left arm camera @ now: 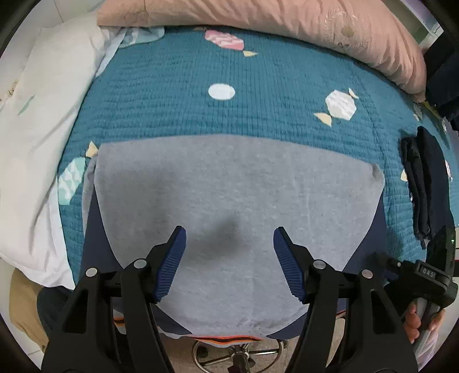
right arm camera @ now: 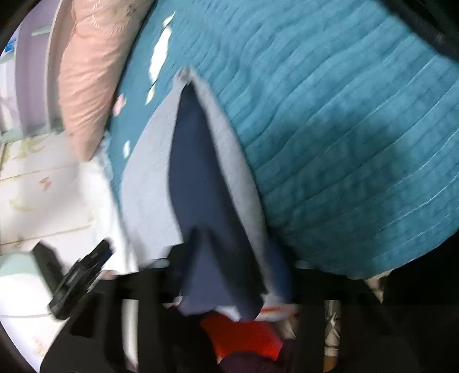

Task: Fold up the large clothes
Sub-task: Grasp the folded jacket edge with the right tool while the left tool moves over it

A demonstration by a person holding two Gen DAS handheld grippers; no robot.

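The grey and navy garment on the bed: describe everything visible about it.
The garment is a large soft knit, grey fleecy inside showing and navy outside, with an orange and white striped hem at its near edge. It lies mostly flat on the teal quilt, its near part hanging over the bed edge. The left gripper hovers open above it. In the blurred right wrist view, its right edge is lifted, apparently pinched by the right gripper.

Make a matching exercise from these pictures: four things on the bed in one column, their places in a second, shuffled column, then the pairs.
Things:
1. pink quilt
2. white pillow
3. dark folded garment
4. grey garment

Places, as the left wrist view shows them:
A. right edge of the teal cover
B. far edge of the bed
C. left side of the bed
D. straight ahead of the open left gripper

Pairs: 1-B, 2-C, 3-A, 4-D
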